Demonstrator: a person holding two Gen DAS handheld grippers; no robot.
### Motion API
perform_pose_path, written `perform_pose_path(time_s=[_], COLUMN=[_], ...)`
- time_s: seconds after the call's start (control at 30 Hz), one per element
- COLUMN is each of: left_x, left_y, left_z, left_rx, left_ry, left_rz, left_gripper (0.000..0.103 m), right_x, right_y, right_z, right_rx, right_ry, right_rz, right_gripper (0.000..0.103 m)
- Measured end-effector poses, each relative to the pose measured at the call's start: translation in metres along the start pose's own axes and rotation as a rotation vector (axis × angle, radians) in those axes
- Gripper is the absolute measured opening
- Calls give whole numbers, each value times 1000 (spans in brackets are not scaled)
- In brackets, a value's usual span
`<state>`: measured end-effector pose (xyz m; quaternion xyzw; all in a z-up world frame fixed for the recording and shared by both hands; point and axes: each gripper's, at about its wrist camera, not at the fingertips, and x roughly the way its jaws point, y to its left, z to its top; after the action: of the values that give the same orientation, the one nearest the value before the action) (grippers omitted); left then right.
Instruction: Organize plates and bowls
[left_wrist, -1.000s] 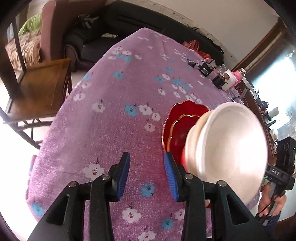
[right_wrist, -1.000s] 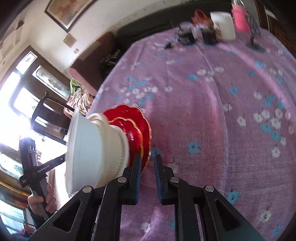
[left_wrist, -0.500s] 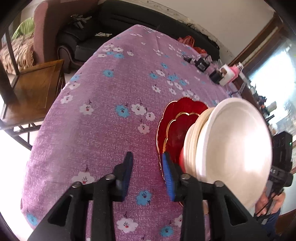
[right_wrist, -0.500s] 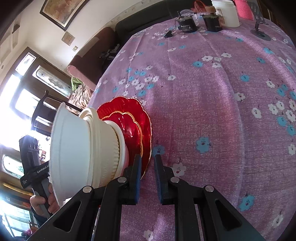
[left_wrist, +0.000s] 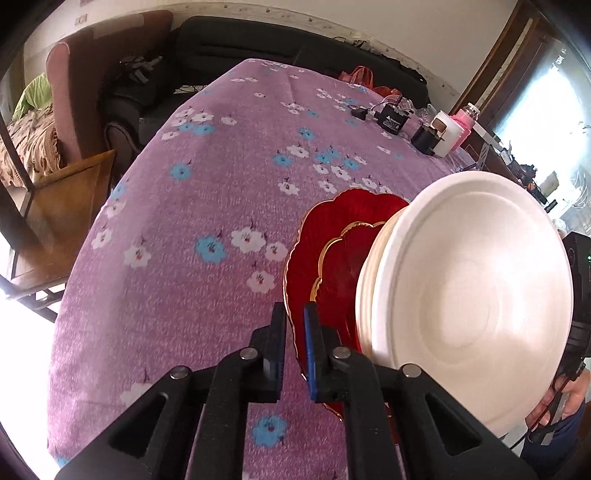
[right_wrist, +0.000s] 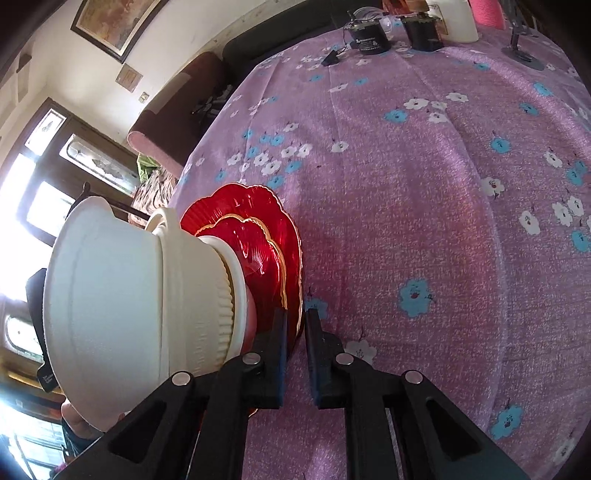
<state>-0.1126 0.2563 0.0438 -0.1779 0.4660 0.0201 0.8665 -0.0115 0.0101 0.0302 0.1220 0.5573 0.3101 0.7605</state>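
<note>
The table (left_wrist: 192, 206), under a purple flowered cloth, carries the stack near its front edge. On top sit the white bowls (left_wrist: 469, 302), 2 or more nested, bulky yet probably light, and free to slide or tip if the base tilts. Beneath them lie 2 red plates (left_wrist: 325, 258), scalloped with gold edges; they look like glass, so stiff, slick and breakable, and heavier than the bowls. The big plate's rim is the place to hold, on opposite sides, kept level. The left gripper (left_wrist: 294, 332) is pinching that rim at the near side. The right gripper (right_wrist: 295, 334) pinches the same rim (right_wrist: 297, 258) from the other side.
</note>
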Motion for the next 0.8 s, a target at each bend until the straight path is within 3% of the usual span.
perform_pose_path(time_s=[0.37, 0.8], left_x=[38, 74], left_y=[-12, -32], left_z=[50, 96], left_rx=[-2, 8], left_ry=[-20, -117], left_rz=[37, 211], left_gripper=[9, 8], right_x=[8, 28], right_y=[-9, -7], right_z=[44, 94], right_rx=[5, -29], right_ry=[-33, -83], right_rz=[-67, -151], right_gripper=[11, 11])
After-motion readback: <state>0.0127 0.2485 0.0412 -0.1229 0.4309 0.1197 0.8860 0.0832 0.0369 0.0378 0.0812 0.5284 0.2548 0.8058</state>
